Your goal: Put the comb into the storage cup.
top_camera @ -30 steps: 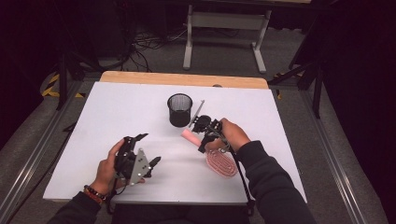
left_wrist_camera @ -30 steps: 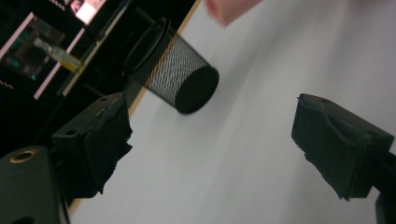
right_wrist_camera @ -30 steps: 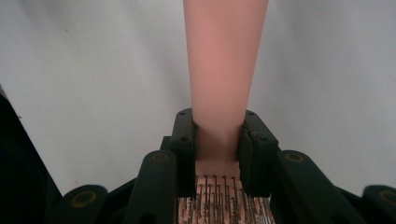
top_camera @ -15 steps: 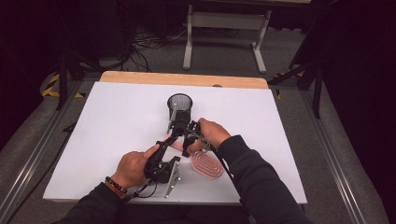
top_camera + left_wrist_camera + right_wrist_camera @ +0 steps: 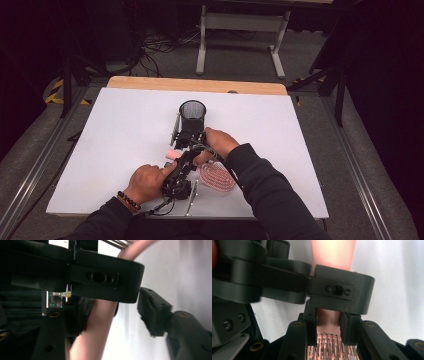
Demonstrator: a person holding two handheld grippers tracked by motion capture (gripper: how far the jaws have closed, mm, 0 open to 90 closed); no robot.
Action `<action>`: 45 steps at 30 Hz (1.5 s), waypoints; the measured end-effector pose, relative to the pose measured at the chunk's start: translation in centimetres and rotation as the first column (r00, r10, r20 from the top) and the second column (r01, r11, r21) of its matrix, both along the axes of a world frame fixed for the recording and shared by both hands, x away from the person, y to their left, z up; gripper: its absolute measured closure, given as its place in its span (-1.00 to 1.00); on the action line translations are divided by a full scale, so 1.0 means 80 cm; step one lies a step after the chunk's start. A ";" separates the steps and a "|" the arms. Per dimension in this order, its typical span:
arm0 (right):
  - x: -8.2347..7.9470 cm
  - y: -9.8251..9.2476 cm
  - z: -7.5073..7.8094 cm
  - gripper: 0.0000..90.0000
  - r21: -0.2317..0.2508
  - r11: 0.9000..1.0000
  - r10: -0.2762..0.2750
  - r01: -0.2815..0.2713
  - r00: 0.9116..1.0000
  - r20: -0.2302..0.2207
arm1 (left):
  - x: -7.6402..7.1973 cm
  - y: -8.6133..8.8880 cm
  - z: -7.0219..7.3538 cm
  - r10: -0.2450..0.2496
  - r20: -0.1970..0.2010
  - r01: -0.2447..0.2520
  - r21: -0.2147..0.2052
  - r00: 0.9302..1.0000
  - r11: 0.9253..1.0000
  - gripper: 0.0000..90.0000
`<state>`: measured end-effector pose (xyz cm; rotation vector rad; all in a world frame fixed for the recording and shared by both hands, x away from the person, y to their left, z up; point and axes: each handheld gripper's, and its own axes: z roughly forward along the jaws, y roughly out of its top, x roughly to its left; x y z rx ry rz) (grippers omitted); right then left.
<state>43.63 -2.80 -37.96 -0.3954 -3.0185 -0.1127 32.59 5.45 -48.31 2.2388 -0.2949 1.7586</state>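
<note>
- The left gripper (image 5: 181, 162) is seen low on the white table (image 5: 115, 145), reaching toward the pink handle (image 5: 173, 154) of a hairbrush (image 5: 216, 176). Its jaws have just been closing; in the left gripper view the handle (image 5: 96, 327) lies between them, one pad apart from it, so no clamp is made.
- The right gripper (image 5: 189, 142) is seen just in front of the black mesh cup (image 5: 192, 114). Its jaws are clamped on the handle (image 5: 329, 319) near the bristles (image 5: 329, 346).
- The brush head rests on the table under the right forearm.
</note>
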 end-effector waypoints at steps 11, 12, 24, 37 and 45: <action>0.001 0.008 -0.004 0.55 -0.011 1.000 -0.001 0.001 1.000 -0.011 | 0.003 -0.003 -0.005 0.044 0.031 -0.046 0.037 0.999 0.998 0.42; 0.001 0.009 -0.004 0.55 -0.016 1.000 -0.003 0.003 1.000 -0.010 | 0.003 -0.003 -0.007 0.055 0.032 -0.056 0.027 0.998 0.998 0.48; 0.003 0.004 0.005 0.55 0.026 0.999 -0.030 0.030 0.999 0.020 | 0.006 -0.004 -0.004 0.117 0.041 -0.116 -0.037 0.992 0.993 0.58; -0.010 -0.017 0.043 0.20 0.147 0.989 -0.048 0.036 0.995 0.082 | -0.001 0.009 0.008 0.080 0.109 -0.066 -0.127 0.991 0.990 0.59; -0.017 -0.040 0.075 -0.05 0.285 0.955 -0.113 0.078 0.988 0.106 | 0.001 0.016 0.011 0.081 0.131 -0.062 -0.140 0.988 0.988 0.59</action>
